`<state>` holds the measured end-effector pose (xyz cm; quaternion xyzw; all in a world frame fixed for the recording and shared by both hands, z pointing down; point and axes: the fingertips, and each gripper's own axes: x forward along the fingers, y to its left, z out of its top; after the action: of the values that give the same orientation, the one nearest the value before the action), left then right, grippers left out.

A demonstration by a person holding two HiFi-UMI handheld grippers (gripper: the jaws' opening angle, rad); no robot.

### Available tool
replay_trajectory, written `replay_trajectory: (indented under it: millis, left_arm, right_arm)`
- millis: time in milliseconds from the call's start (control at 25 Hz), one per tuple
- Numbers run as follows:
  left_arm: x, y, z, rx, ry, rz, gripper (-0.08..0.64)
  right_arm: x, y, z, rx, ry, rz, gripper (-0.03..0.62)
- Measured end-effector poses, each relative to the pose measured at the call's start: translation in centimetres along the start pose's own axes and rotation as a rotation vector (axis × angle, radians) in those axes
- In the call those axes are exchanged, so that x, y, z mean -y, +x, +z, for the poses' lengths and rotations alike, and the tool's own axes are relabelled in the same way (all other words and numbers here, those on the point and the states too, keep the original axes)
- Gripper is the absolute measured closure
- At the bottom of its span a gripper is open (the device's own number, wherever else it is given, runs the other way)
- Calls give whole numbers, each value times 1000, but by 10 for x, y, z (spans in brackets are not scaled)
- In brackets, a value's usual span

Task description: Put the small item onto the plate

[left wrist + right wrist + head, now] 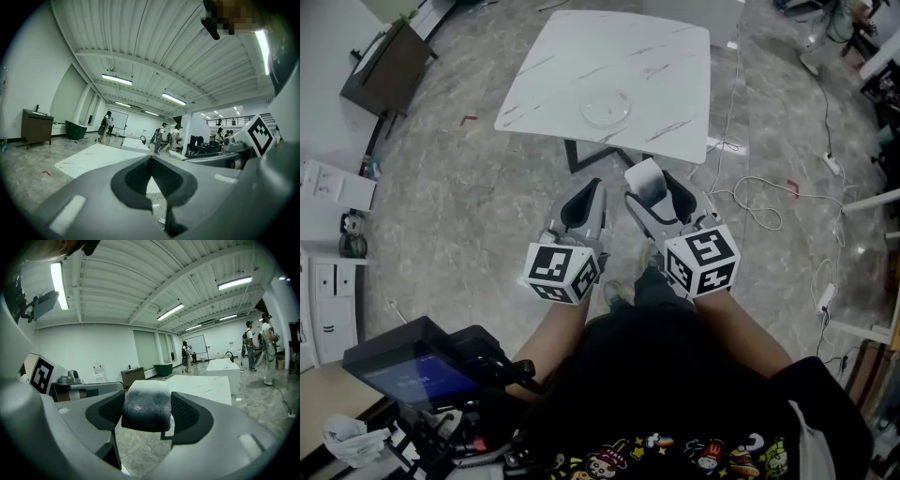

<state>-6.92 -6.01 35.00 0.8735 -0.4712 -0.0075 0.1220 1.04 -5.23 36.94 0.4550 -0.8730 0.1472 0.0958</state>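
Half done by my read: right gripper (651,195) is pinching the small item (146,404), left gripper (592,192) is hanging pressed together and empty, plate (606,106) is sitting well apart on the table (581,56).

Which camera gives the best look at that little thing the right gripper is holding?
The right gripper view: the small item fills the middle, pinched between the right gripper's jaws. The head view shows only its pale top from above. The left gripper view does not show it.
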Motion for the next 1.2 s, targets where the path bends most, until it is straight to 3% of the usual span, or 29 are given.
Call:
replay_trajectory:
  millis: [760, 1200]
  left_arm:
    - [-8, 107, -6, -46, 22, 177, 558]
    - [-45, 132, -30, -93, -12, 197, 558]
  right_arm:
    - [104, 66, 12, -48, -14, 177, 258]
    - [120, 113, -2, -102, -20, 177, 258]
